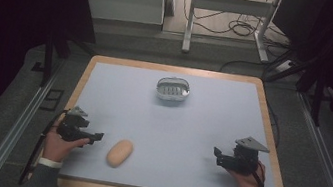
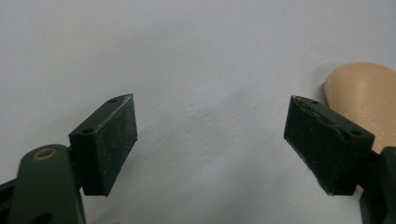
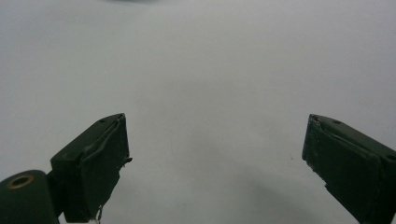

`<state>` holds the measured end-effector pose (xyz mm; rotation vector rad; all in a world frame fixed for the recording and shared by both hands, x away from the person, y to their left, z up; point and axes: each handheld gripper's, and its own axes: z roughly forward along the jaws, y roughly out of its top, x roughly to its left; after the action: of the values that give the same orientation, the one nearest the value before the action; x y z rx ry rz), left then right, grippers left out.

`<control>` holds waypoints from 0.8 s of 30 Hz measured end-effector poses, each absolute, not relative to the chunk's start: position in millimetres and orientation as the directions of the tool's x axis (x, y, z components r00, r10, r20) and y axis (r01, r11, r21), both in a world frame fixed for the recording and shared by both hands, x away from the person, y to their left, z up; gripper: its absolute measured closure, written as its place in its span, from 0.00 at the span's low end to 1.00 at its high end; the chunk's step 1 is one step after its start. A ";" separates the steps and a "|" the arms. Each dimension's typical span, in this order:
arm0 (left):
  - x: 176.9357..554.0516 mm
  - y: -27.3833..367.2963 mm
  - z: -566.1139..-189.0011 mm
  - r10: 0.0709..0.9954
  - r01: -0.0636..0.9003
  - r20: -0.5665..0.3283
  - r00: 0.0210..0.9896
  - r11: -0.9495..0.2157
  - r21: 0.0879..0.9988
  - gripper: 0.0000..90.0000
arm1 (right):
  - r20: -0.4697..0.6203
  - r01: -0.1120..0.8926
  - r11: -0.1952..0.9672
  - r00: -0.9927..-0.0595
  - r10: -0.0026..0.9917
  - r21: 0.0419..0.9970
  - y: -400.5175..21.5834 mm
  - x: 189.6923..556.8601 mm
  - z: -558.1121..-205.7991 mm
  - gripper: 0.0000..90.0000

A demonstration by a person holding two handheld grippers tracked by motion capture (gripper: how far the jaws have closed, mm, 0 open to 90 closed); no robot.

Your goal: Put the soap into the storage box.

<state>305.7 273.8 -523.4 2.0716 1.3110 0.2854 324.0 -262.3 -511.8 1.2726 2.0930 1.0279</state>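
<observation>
On the pale blue worktop [image 1: 174, 125], a bread roll [image 1: 119, 153] was flanked by the left claw [image 1: 97, 136] and the right claw [image 1: 216, 152], both spread wide, nothing grasped.

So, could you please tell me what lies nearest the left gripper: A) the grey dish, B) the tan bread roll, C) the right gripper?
B: the roll lies just beside the open fingers of the left gripper; the dish sits far back.
</observation>
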 end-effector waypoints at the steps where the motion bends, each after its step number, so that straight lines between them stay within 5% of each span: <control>1: 305.7 273.8 -523.4 0.866 0.722 -0.158 0.474 -0.279 0.633 0.19 | -0.018 0.531 0.285 -0.452 0.892 0.798 -262.3 324.0 -511.8 0.08; 24: 307.8 268.7 -518.9 0.856 0.726 -0.193 0.480 -0.264 0.634 0.20 | -0.033 0.516 0.292 -0.453 0.891 0.805 -273.3 315.9 -511.3 0.11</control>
<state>307.8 268.7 -518.9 2.0530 1.3028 0.2457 315.9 -273.3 -511.3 1.2538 2.0828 1.0271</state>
